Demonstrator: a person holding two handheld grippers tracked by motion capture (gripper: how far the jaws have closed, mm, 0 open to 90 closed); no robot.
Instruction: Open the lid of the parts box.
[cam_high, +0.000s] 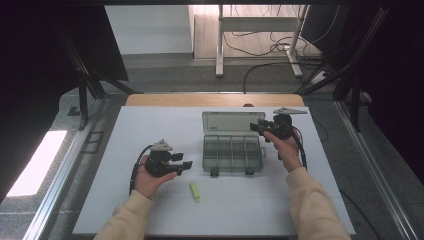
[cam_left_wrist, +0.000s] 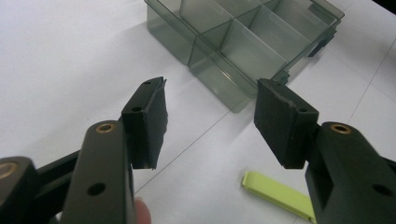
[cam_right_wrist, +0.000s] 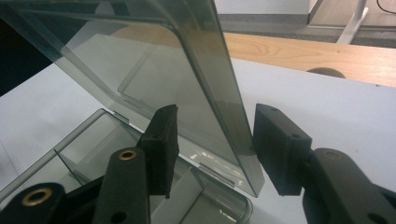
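High view: smoky clear compartment box (cam_high: 232, 152) sits mid-table on the white board (cam_high: 150, 130), lid (cam_high: 227, 122) raised toward the far side. Right gripper (cam_high: 257, 127) is at the lid's right edge; in the right gripper view that lid edge (cam_right_wrist: 233, 121) stands between the jaws, which are parted, pads not clearly pressing it. Left gripper (cam_high: 186, 165) rests just left of the box, jaws apart and empty. Yellow-green strip (cam_high: 194, 192) lies near it, in front of the box.
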